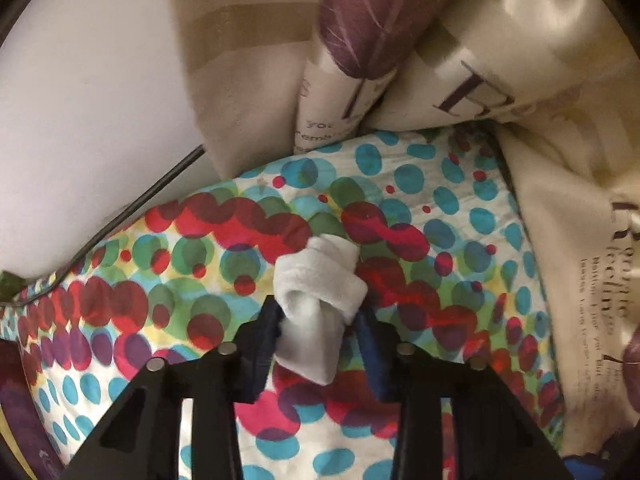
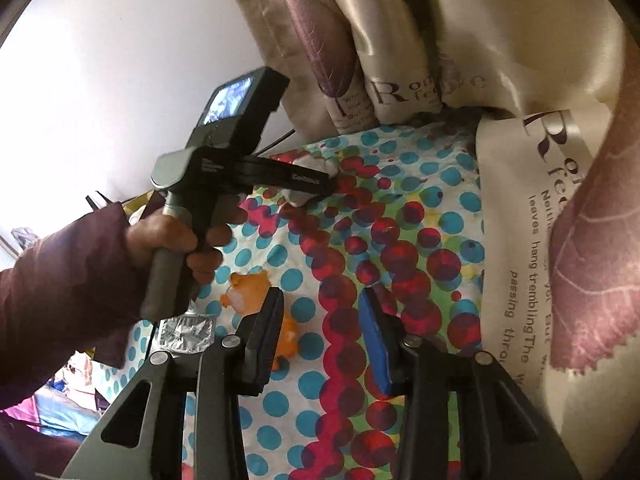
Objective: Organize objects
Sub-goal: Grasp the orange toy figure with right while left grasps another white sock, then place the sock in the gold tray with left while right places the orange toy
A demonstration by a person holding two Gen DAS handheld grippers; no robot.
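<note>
My left gripper (image 1: 320,314) is shut on a rolled white sock (image 1: 320,276), held low over the dotted bedsheet (image 1: 160,300). From the right wrist view the left gripper (image 2: 320,184) is at the far side of the bed with the white sock (image 2: 298,198) showing between its fingers. My right gripper (image 2: 320,304) is open and empty above the sheet. An orange soft toy (image 2: 250,296) lies on the sheet just left of its left finger (image 2: 268,336). A silver foil packet (image 2: 186,332) lies further left.
Cream and purple printed curtains (image 2: 400,40) hang along the bed's far and right sides. A white wall (image 1: 100,100) and a dark cable (image 1: 160,188) are at the left. Clutter (image 2: 60,392) lies beside the bed at lower left.
</note>
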